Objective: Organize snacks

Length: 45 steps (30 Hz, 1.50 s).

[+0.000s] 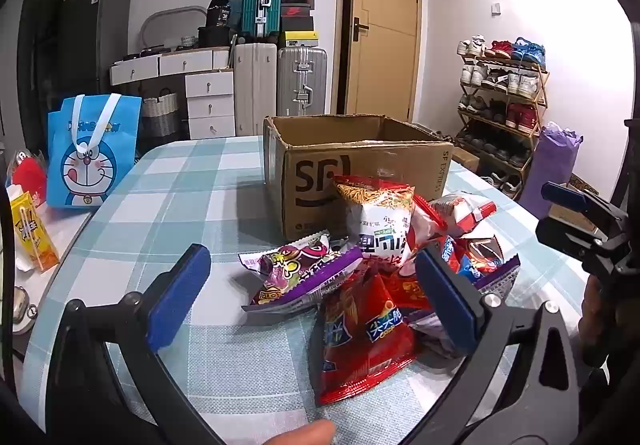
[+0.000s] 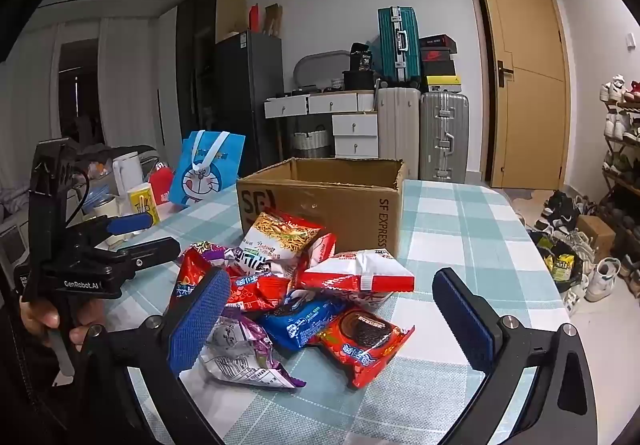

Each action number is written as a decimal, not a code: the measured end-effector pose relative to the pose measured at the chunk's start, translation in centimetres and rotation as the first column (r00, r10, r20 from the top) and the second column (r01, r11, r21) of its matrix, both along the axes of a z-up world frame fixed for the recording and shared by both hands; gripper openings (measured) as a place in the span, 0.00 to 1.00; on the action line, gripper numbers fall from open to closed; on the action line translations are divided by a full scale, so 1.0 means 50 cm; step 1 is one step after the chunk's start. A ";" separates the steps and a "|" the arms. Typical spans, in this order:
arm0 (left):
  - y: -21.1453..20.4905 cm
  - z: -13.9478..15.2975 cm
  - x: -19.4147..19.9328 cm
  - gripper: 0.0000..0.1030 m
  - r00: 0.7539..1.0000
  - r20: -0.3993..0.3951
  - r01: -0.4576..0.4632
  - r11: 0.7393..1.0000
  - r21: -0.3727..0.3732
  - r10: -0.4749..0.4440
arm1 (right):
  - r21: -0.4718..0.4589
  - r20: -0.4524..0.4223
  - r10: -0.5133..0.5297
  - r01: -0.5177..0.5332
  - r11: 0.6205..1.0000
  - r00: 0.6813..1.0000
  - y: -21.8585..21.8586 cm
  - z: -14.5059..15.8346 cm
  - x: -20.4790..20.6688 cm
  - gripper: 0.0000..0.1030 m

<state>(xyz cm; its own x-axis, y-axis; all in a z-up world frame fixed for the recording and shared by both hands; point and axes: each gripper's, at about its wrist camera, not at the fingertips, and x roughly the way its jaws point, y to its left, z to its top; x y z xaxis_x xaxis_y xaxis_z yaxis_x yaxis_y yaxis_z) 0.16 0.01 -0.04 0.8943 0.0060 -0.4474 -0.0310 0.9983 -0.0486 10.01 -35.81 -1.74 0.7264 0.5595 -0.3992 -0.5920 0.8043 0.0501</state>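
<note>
A heap of snack packets lies on the checked tablecloth in front of an open cardboard box, also in the right wrist view. In the left wrist view I see a purple packet, a red packet and a noodle packet. My left gripper is open just above the purple and red packets. In the right wrist view my right gripper is open over a red cookie packet and a blue packet. Both grippers hold nothing.
A blue cartoon bag and a yellow drink carton stand at the table's left. The left gripper shows in the right wrist view. Suitcases, drawers, a door and a shoe rack stand behind.
</note>
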 end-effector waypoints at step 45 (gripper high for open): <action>-0.001 0.001 -0.004 0.99 1.000 0.010 0.021 1.000 -0.006 -0.021 | -0.001 0.002 0.003 -0.003 1.000 1.000 0.006 -0.004 -0.003 1.00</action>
